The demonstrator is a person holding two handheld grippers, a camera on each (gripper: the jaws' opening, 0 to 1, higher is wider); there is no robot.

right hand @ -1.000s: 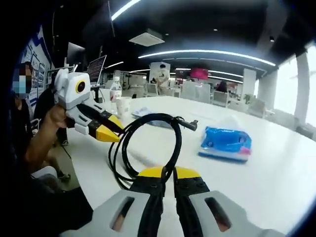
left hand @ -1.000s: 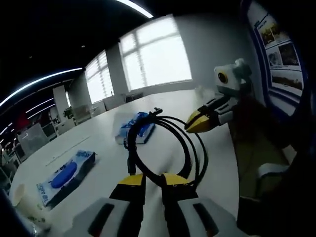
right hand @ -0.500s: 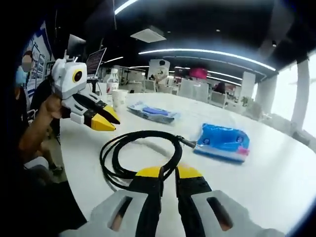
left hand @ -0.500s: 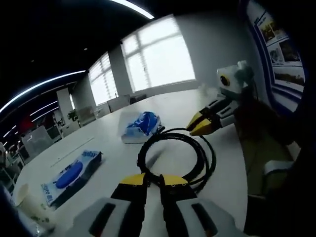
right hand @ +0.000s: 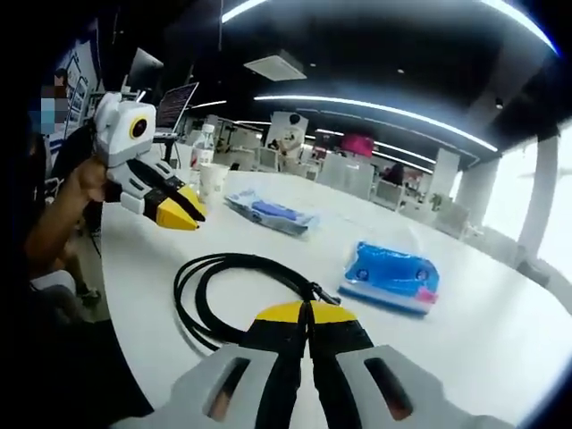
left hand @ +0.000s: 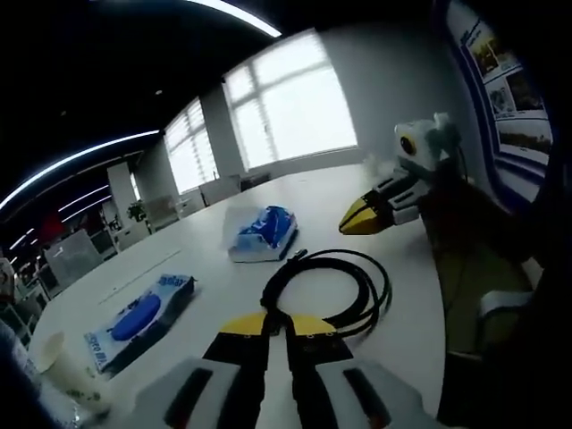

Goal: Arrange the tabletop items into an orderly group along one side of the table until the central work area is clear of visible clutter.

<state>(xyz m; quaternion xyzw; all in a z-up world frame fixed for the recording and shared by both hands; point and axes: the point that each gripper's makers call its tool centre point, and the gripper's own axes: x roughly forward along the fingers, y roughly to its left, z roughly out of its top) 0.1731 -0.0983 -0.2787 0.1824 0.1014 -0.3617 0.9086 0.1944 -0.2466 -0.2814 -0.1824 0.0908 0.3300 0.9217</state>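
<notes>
A black cable [left hand: 332,257] [right hand: 231,259] lies coiled flat on the white table [left hand: 214,268] [right hand: 500,331], between the two grippers. My left gripper [left hand: 277,323] [right hand: 188,214] hovers above the coil's edge, jaws close together with nothing between them. My right gripper [right hand: 306,311] [left hand: 344,222] is shut and empty, raised over the opposite side of the coil. Beyond the cable sits a blue tissue pack [left hand: 264,231] [right hand: 389,275]. A flat blue packet [left hand: 138,317] [right hand: 268,210] lies farther along the table.
A paper cup [left hand: 63,366] [right hand: 213,183] and a plastic bottle [right hand: 206,147] stand near the table's end. A person's hand [right hand: 85,183] holds the left gripper at the table edge. Monitors [right hand: 174,107] stand behind. Desks and chairs fill the room beyond.
The cable coil, upright between the grippers a second ago, now lies flat on the table. Both grippers have drawn back from it, and the right jaws have closed together.
</notes>
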